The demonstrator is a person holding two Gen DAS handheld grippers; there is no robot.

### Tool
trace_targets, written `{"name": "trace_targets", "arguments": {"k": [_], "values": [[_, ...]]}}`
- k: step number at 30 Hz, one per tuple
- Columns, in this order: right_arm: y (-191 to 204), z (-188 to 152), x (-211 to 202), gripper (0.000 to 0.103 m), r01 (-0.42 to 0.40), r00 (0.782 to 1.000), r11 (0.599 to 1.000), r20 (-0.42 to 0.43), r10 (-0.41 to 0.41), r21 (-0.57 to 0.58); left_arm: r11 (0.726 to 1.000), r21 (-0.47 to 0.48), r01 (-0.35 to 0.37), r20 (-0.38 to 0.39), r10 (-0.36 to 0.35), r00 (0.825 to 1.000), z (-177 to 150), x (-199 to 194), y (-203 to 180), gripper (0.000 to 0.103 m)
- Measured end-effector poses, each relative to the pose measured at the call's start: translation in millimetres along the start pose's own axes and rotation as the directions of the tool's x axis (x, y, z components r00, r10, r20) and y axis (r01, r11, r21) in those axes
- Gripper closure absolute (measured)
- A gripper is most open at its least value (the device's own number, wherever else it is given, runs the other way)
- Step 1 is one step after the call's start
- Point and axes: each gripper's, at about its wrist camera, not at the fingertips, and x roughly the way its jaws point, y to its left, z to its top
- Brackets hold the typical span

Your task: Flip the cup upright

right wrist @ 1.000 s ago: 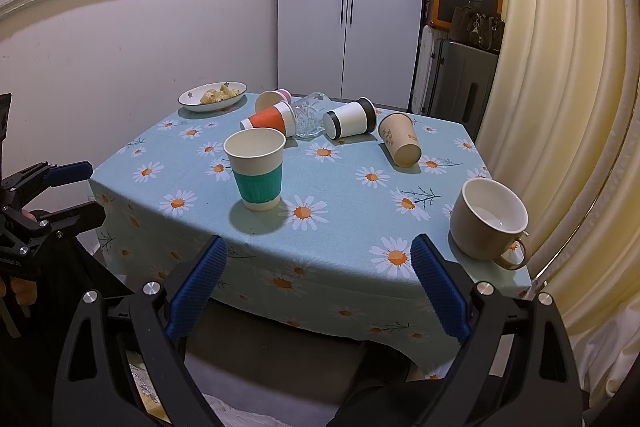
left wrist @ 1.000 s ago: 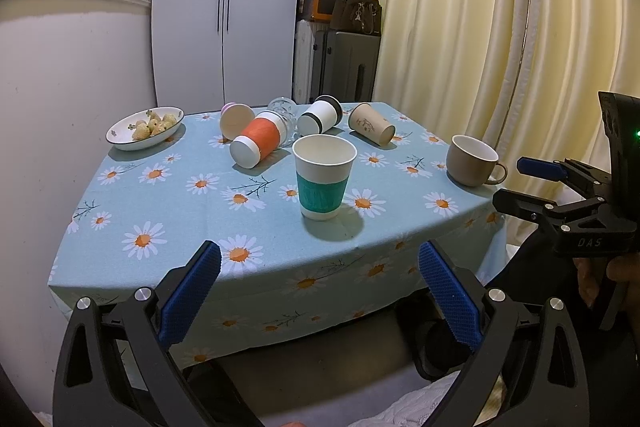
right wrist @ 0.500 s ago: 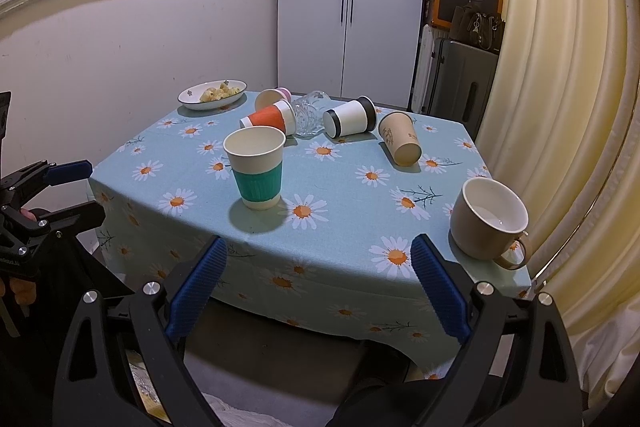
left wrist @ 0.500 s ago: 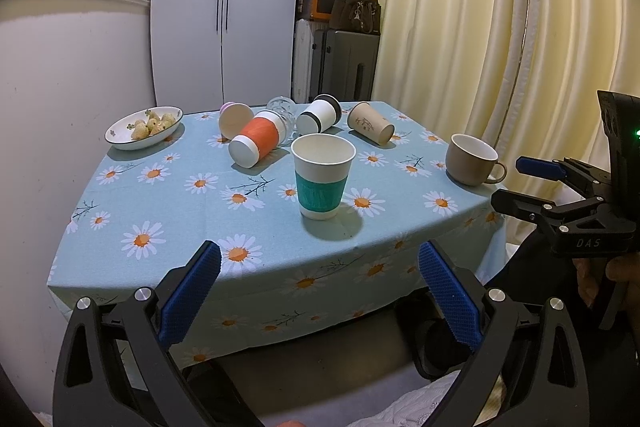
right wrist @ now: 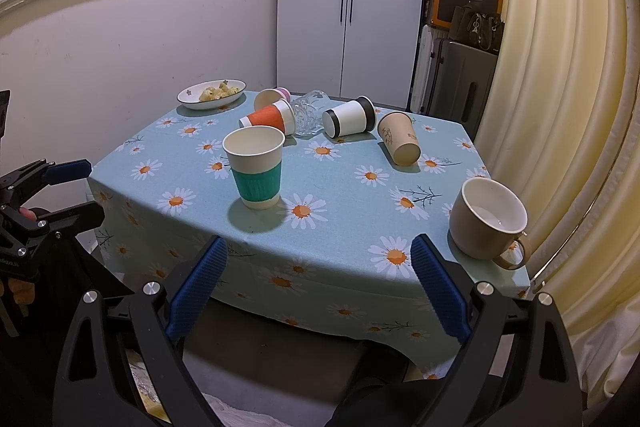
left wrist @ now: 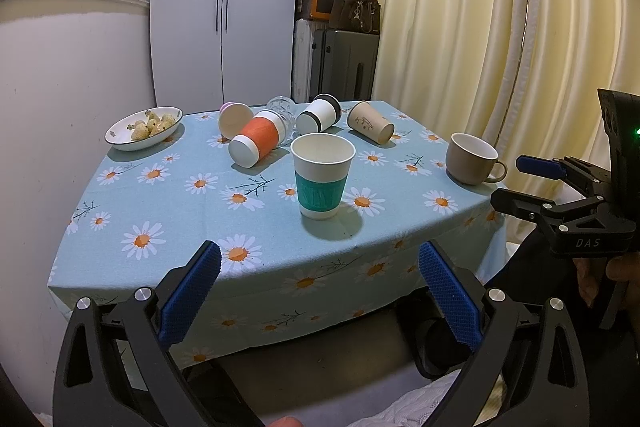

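At twelve o'clock on the daisy-print worktop (right wrist: 352,211), beyond the upright teal-banded paper cup (right wrist: 256,169), the orange-sleeved paper cup (right wrist: 270,117) lies toppled; both the left tool (left wrist: 320,287) and right tool (right wrist: 318,273), spread wide and empty, should probably approach low and pinch across its sleeve before tipping it up.

The worktop (left wrist: 168,211), under a daisy-print blue cloth, carries an upright teal-banded paper cup (left wrist: 322,175), a beige ceramic mug (left wrist: 471,159), a snack dish (left wrist: 142,129) and toppled cups.
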Motion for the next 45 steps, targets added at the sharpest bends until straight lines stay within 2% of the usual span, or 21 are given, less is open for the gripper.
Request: {"name": "trace_targets", "arguments": {"k": [3,6,22,45], "values": [[0.1,0.1,0.0,0.011,0.0,1.0,1.0,0.0,0.0,0.0,1.0,0.003,0.0,-0.006,0.0,1.0,-0.7,1.1,-0.3,0.006],[0.1,0.1,0.0,0.011,0.001,1.0,1.0,0.0,-0.001,-0.001,1.0,-0.003,0.03,-0.007,-0.03,1.0,-1.6,0.8,0.1,0.006],[-1.0,-1.8,0.5,0.011,0.002,1.0,1.0,-0.003,-0.002,-0.002,1.0,-0.005,0.003,-0.013,-0.003,1.0,-1.6,1.0,-0.6,0.006],[-1.2,-2.0,1.1,0.011,0.004,1.0,1.0,-0.004,-0.004,-0.004,1.0,-0.006,0.019,-0.03,-0.019,0.999,-1.7,4.1,-0.7,0.006]]}}
